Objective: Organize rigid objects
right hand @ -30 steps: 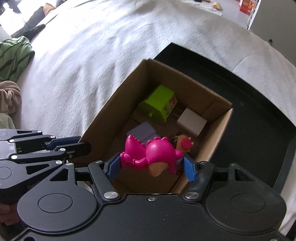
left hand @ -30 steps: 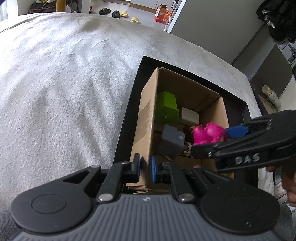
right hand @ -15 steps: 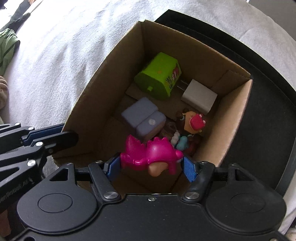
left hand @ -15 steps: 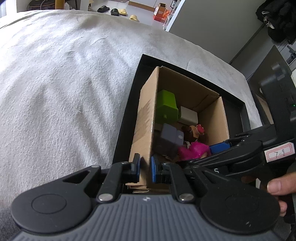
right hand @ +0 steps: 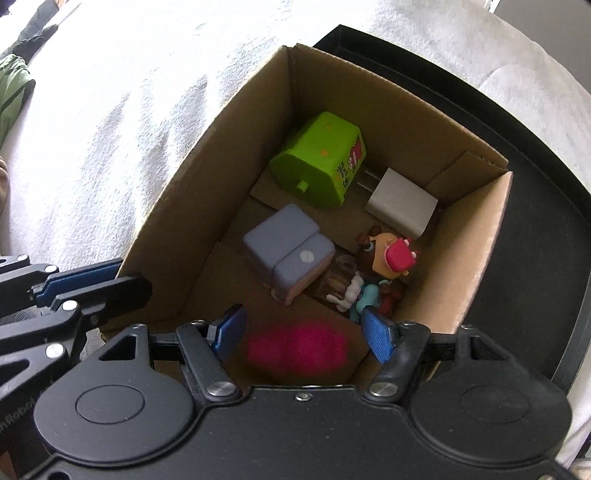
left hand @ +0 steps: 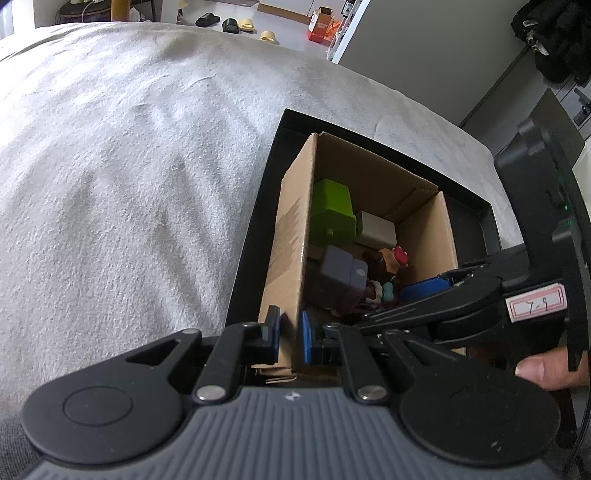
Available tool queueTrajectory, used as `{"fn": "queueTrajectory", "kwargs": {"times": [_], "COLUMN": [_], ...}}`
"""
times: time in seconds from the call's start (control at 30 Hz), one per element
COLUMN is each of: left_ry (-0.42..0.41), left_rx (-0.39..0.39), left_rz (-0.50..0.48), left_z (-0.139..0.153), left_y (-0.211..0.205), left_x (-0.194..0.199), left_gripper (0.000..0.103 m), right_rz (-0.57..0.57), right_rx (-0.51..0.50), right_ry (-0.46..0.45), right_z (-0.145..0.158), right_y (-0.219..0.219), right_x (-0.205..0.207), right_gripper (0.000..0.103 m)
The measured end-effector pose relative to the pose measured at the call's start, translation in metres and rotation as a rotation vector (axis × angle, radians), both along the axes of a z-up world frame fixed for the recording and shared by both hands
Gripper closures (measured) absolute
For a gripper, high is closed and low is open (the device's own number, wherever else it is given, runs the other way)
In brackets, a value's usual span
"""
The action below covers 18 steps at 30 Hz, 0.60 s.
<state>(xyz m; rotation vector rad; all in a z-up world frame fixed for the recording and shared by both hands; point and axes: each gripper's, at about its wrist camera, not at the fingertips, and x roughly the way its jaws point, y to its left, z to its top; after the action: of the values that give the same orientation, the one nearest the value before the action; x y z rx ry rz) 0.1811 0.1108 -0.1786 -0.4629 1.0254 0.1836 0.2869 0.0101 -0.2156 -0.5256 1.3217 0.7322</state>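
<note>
An open cardboard box stands in a black tray on a white blanket. My right gripper is open over the box's near end. A pink dinosaur toy is a blur just below its pads, inside the box. The box holds a green block, a white charger, a grey block and a small figure with a red hat. My left gripper is shut on the box's near-left wall. The right gripper shows inside the box in the left wrist view.
The white blanket spreads to the left and beyond the tray. Green and tan clothes lie at the far left in the right wrist view. Slippers and a small carton are on the floor beyond the bed.
My right gripper moved down into the box and opened. The pink dinosaur left its pads and is dropping inside the box. My left gripper kept its hold on the box wall.
</note>
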Motion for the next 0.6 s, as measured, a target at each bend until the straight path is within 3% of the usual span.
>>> {"fn": "queueTrajectory", "kwargs": {"times": [0.6], "left_ry": [-0.009], "left_rx": [0.006], "left_rz": [-0.004], "left_z": [0.005], "left_y": [-0.003], "left_x": [0.0], "left_gripper": [0.092], "right_rz": [-0.123], "right_rx": [0.182], "right_ry": [-0.052], "right_z": [0.072], "right_y": [-0.054], "right_x": [0.007], "right_gripper": [0.034]}}
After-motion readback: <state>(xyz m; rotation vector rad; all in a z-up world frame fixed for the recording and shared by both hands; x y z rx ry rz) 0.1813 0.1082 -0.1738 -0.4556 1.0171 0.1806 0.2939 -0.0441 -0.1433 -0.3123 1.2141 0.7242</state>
